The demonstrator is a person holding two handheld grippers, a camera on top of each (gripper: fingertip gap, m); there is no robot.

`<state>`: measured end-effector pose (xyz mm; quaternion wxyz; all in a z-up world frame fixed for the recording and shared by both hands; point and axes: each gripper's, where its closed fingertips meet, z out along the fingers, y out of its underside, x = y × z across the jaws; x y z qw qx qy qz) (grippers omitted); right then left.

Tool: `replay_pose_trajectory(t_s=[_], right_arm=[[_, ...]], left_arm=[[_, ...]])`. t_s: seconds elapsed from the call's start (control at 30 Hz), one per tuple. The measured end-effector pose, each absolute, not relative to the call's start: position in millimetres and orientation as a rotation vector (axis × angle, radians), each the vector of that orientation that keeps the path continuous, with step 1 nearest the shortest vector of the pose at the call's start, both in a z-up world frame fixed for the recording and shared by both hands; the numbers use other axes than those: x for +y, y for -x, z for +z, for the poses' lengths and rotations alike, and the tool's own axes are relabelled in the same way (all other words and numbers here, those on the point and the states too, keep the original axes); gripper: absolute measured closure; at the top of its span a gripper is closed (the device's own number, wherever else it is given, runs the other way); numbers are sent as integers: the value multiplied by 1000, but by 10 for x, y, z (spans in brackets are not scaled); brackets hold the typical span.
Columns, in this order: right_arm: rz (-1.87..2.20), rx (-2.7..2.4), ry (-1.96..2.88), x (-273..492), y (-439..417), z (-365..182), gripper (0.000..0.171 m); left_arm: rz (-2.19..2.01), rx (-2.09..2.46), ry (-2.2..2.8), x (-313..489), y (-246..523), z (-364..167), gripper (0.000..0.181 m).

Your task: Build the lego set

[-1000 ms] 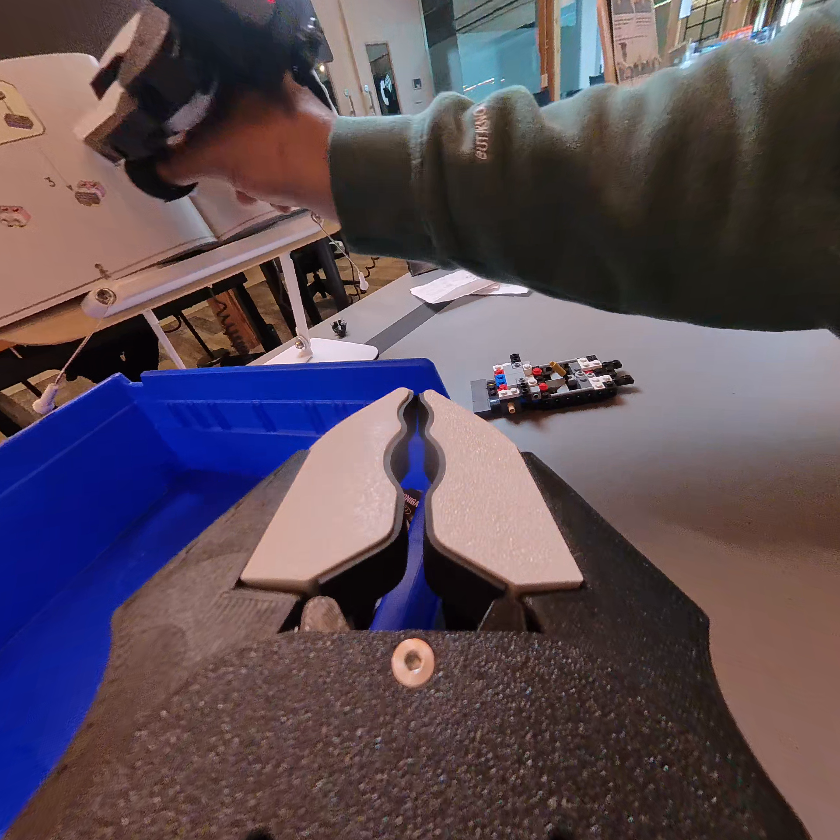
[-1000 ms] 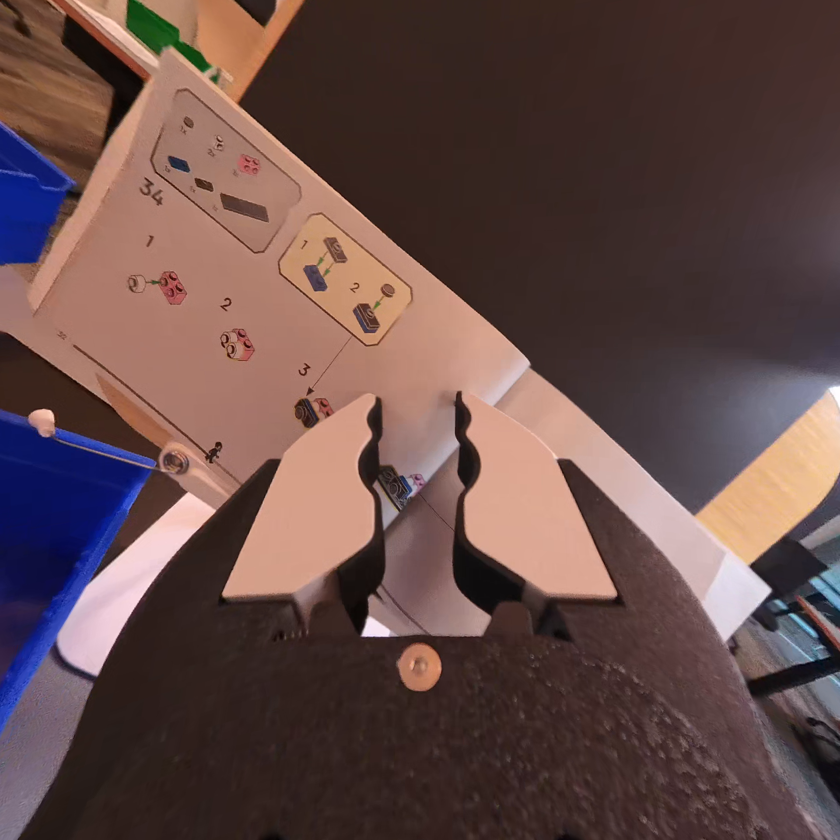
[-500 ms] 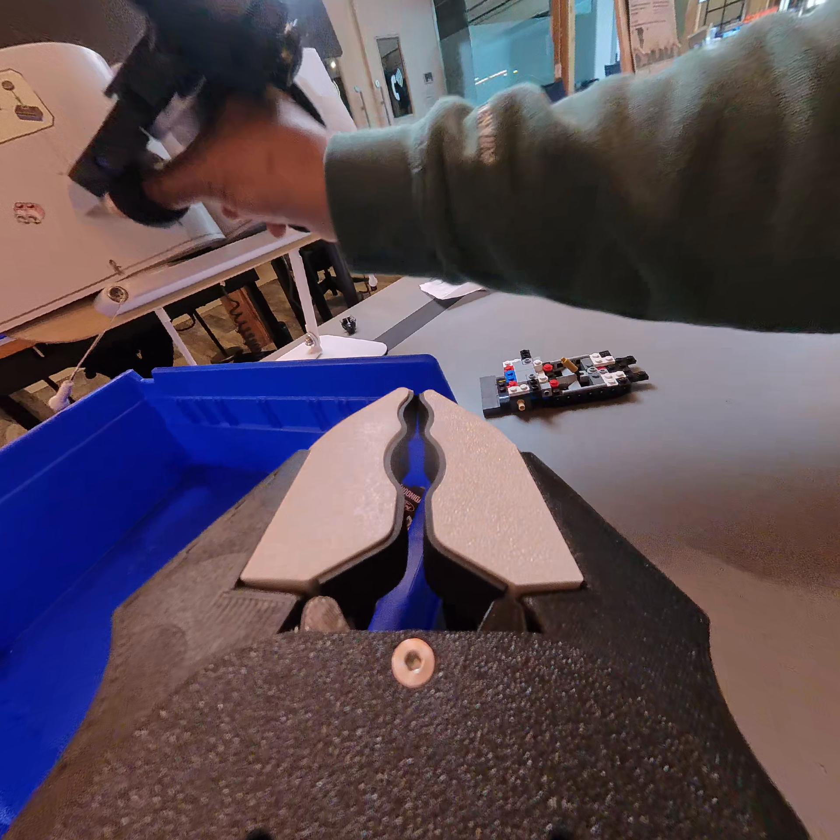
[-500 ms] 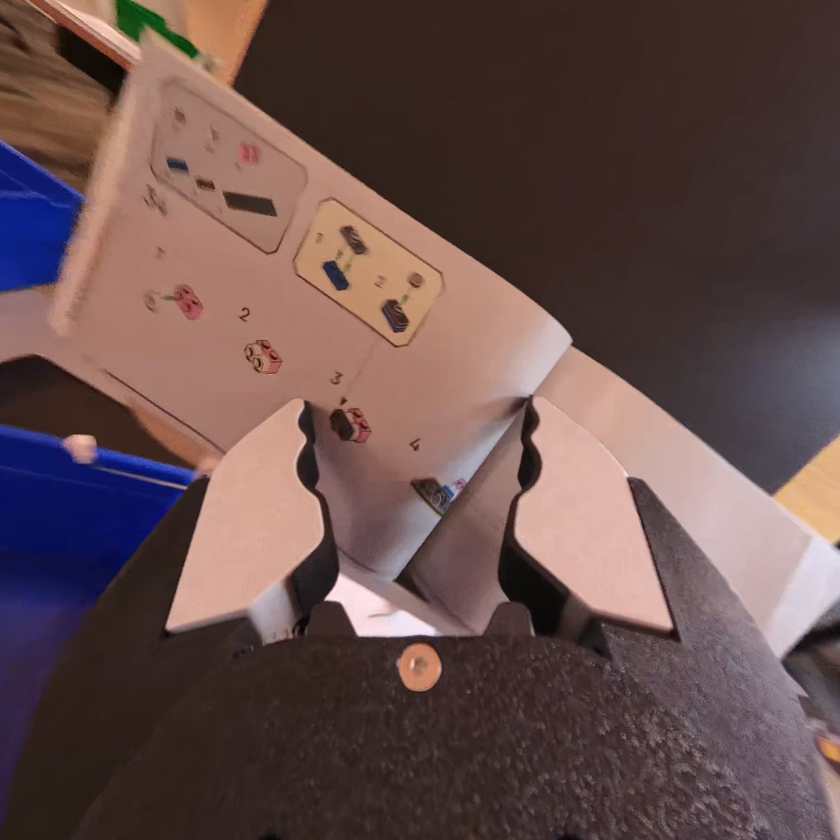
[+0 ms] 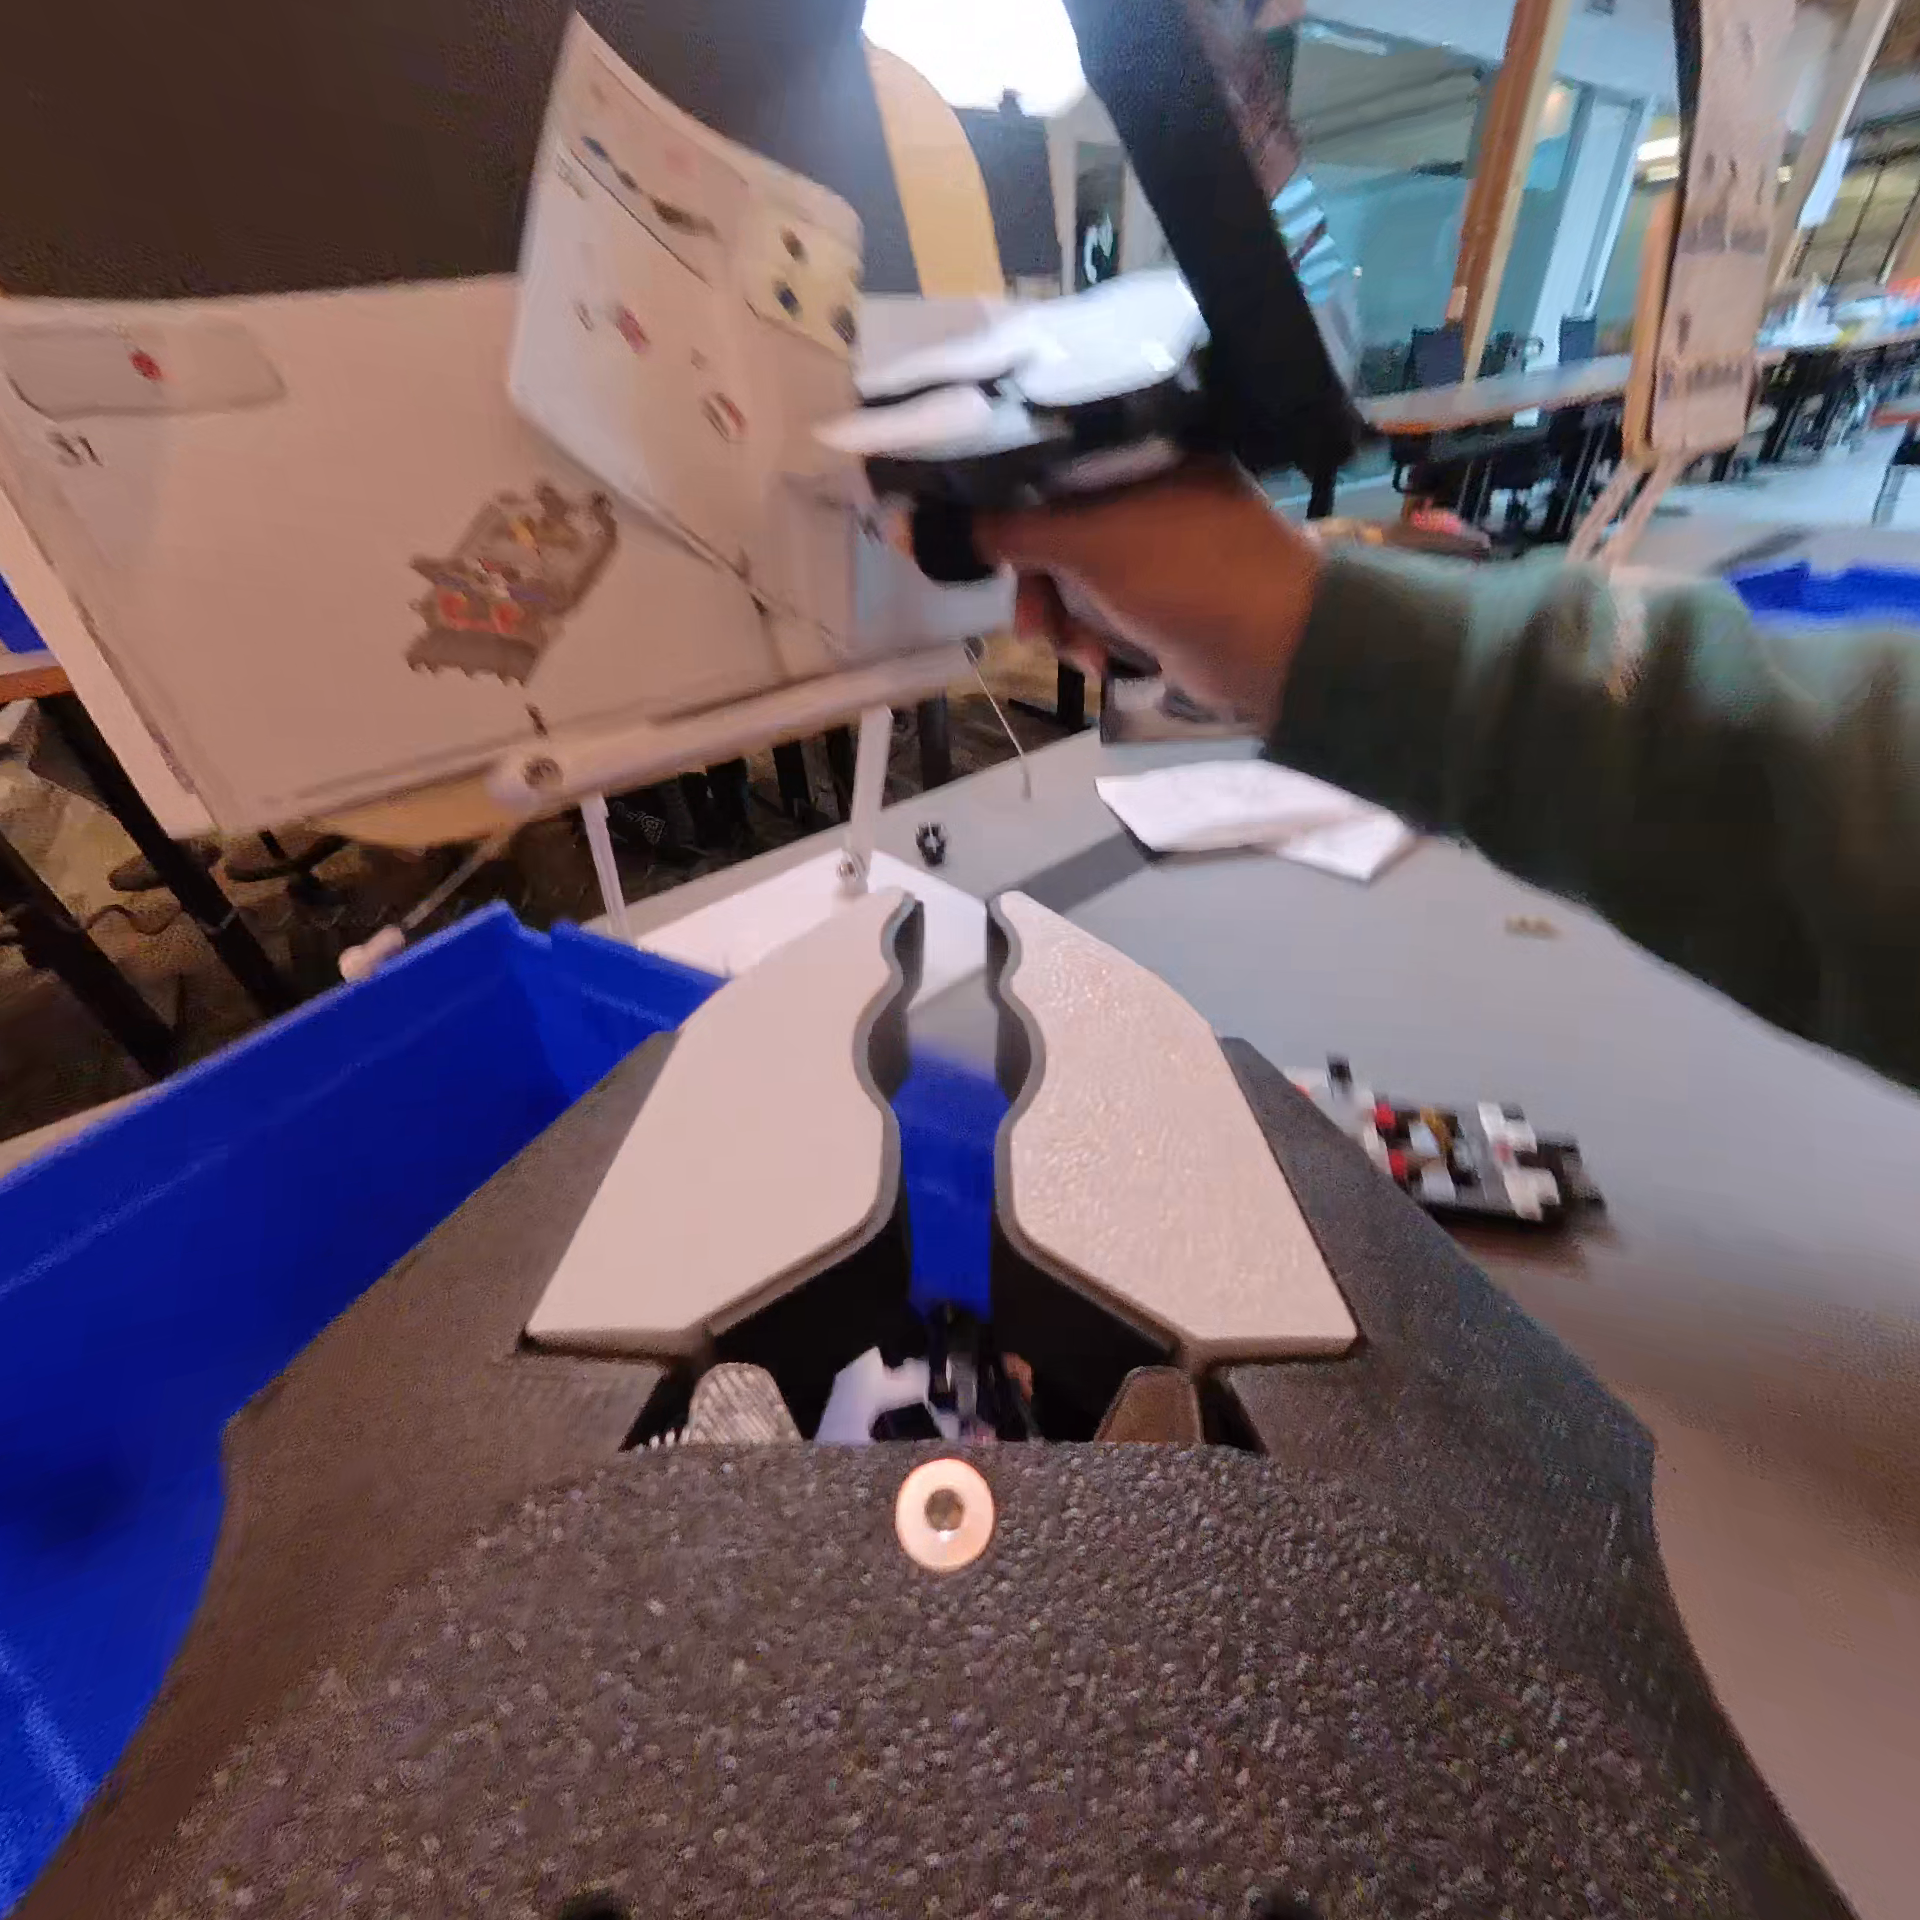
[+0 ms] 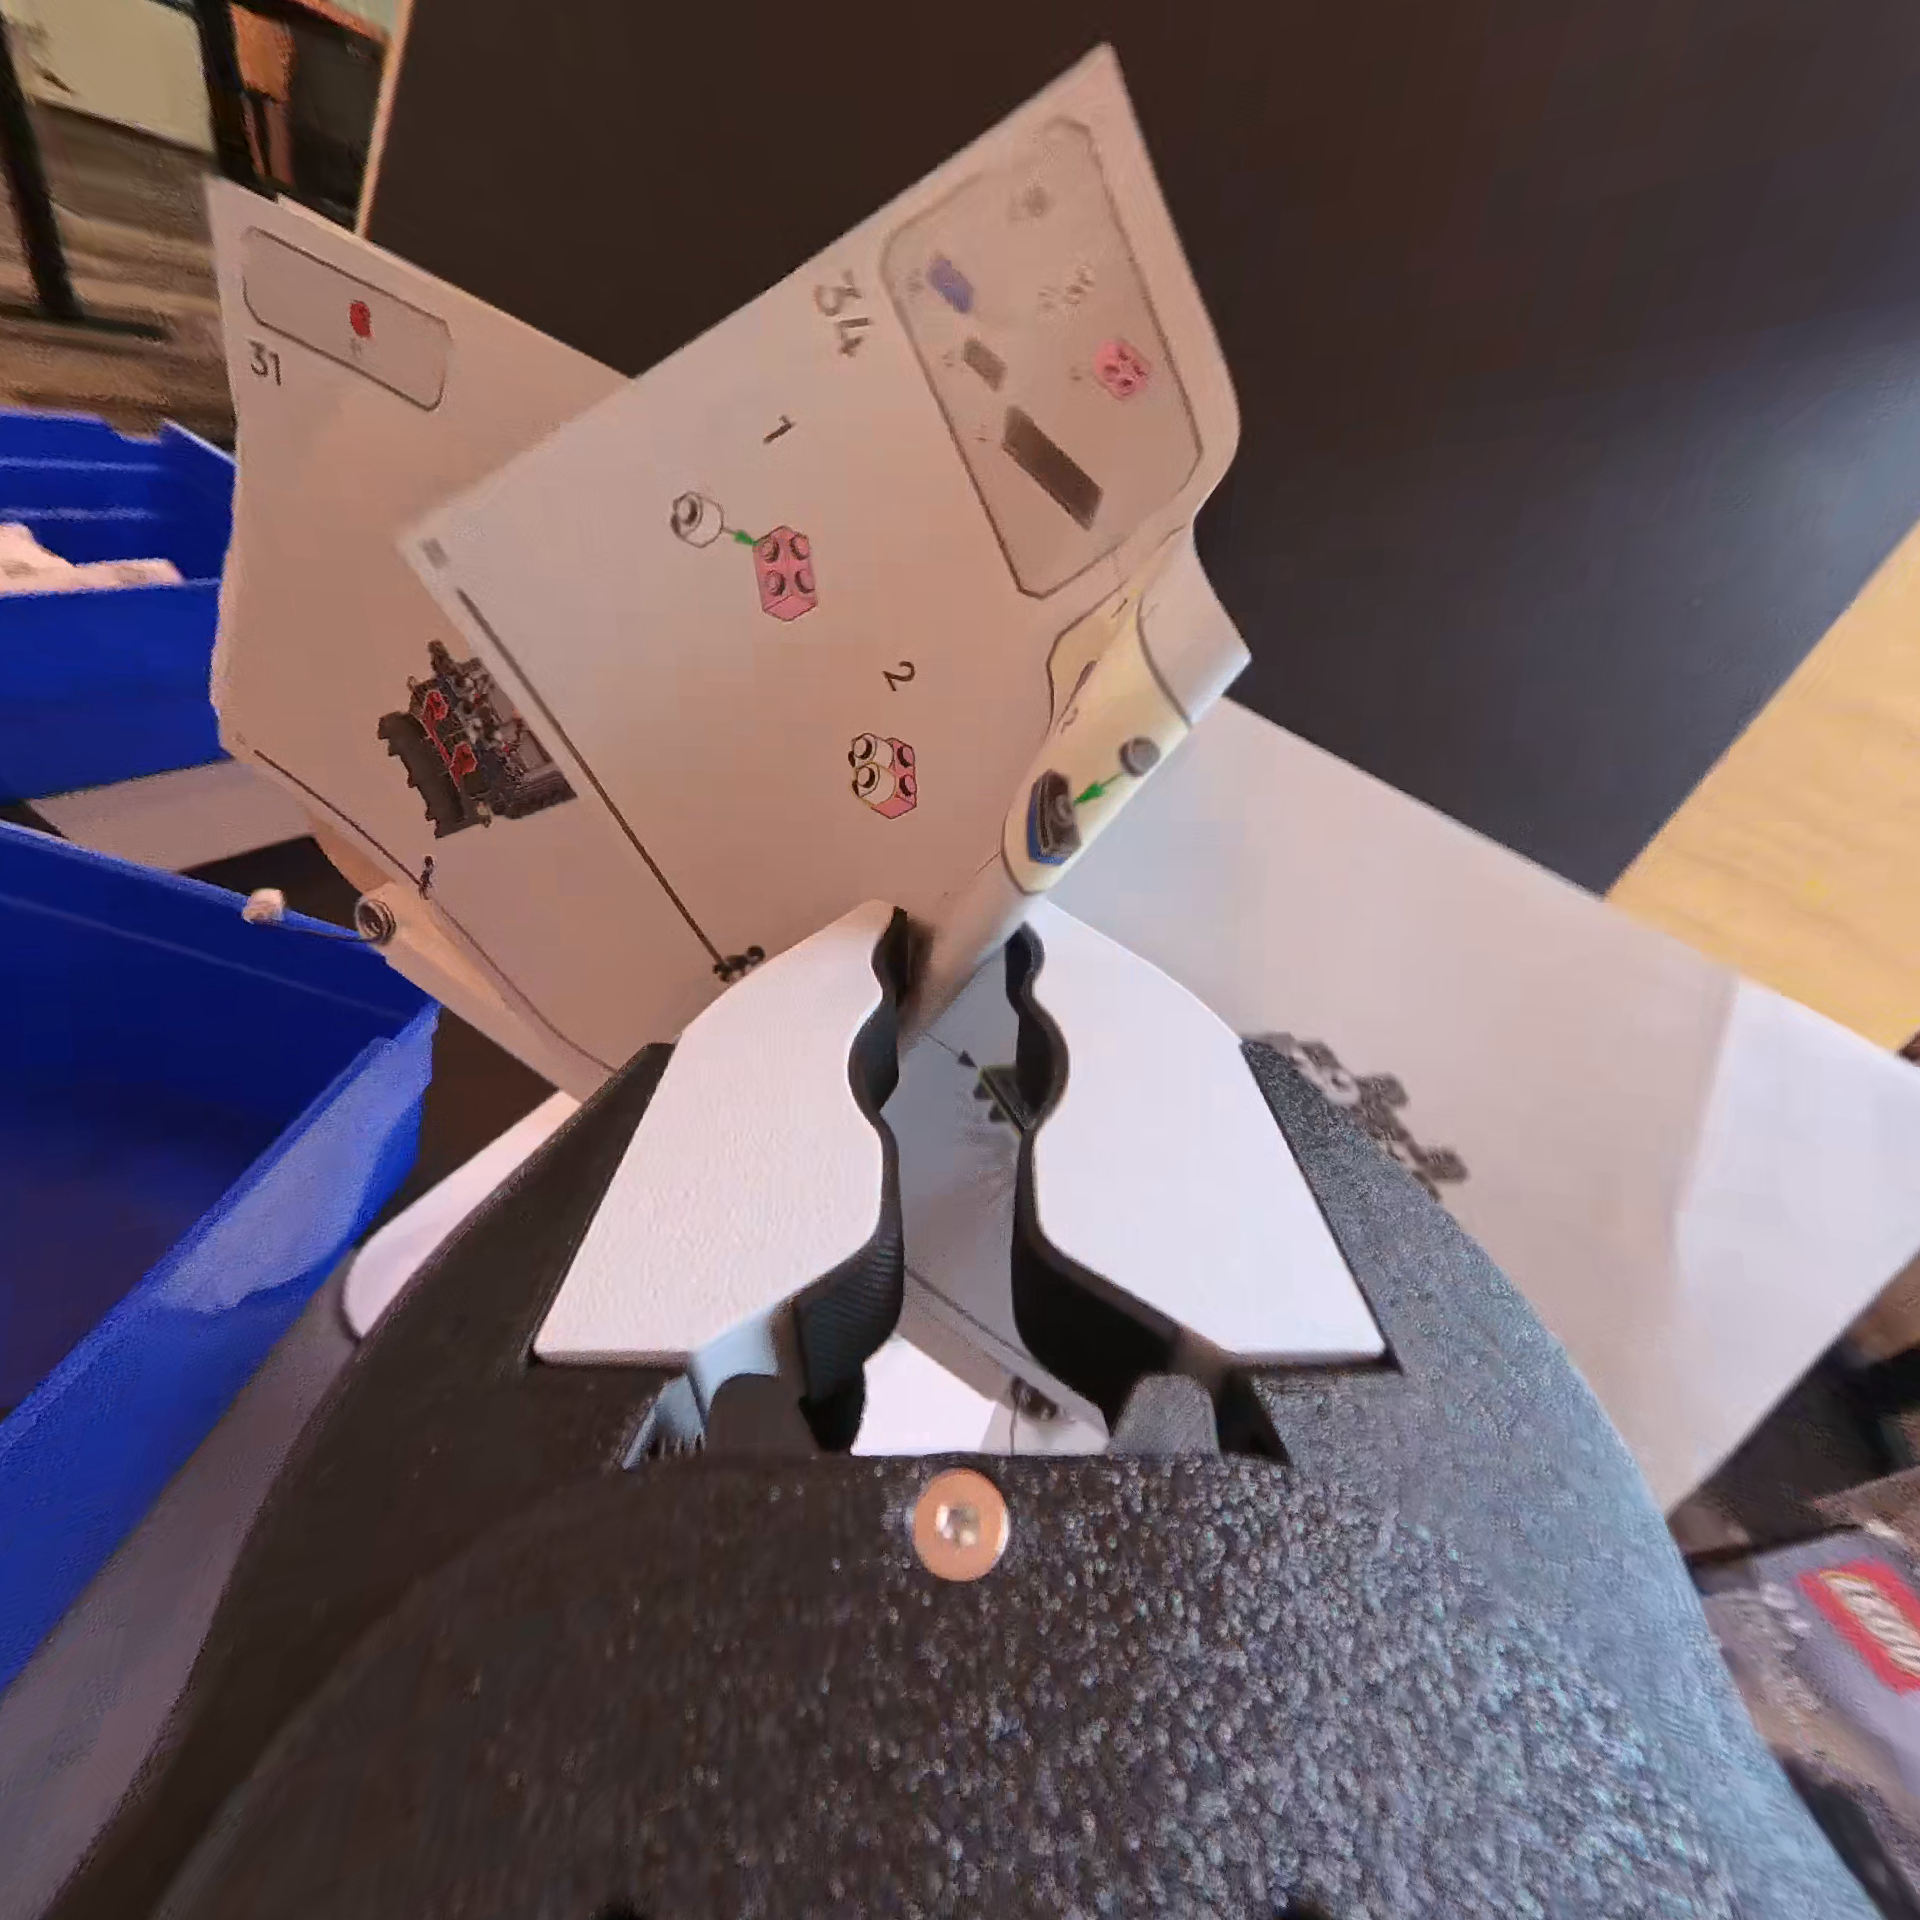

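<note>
Grey tabletop (image 5: 1403,977) fills the left wrist view, with open workspace and desks behind. Left gripper (image 5: 948,920) hangs over the near corner of a blue bin (image 5: 312,1101), its fingers narrowly parted with nothing between them. White bookstand (image 5: 727,717) stands past the bin's far edge, carrying an open instruction booklet (image 5: 312,540). One page (image 5: 665,301) is lifted off the spread, standing up and curling (blurred). Right gripper (image 5: 873,416) sits at that page's lower edge, held by a hand (image 5: 1143,592) in a green sleeve (image 5: 1610,769). Toward the right edge of the table lies a flat brick assembly (image 5: 1455,1153), long axis roughly left to right. Loose white papers (image 5: 1257,821) lie near the far edge.

Right wrist view: right gripper (image 6: 956,935) is pinching the lifted page (image 6: 831,582) at its bottom edge, fingertips nearly closed with the paper between them. Page stands tilted, long axis running up and to the right, printed face to the camera (numbered steps and small brick drawings, not transcribed). Behind it the booklet's (image 6: 332,582) left page shows; the right page (image 6: 1558,1143) lies flat. Two blue bins (image 6: 187,1143) sit at left. Dark box (image 6: 1818,1652) with a red logo patch sits at lower right.
</note>
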<state>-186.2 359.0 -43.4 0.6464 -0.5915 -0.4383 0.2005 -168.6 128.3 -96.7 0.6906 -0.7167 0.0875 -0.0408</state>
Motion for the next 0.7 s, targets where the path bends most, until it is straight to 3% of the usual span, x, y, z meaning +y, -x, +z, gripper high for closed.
replay_pose_trajectory(t_s=[0.17, 0.3, 0.37, 0.43, 0.57, 0.7], right_arm=[[571, -979, 1399, 3674, 1744, -520, 154], [601, -990, 1420, 3732, 1685, -552, 157], [602, -991, 1444, 3784, 1621, -582, 162], [597, -992, 1471, 3829, 1511, -616, 162], [791, -923, 1406, 3629, 1149, -330, 140], [1194, -935, 1359, 3054, 917, 8, 105]], left_arm=[[-187, 69, 1651, 2121, 2010, -489, 137], [-49, 44, 1770, 2898, 2341, -542, 118], [-96, 86, 1783, 3149, 2254, -566, 126], [-130, 177, 1741, 3250, 2044, -506, 176], [-103, 339, 1666, 3251, 1552, -400, 181], [-61, 441, 1619, 3277, 1146, -427, 181]])
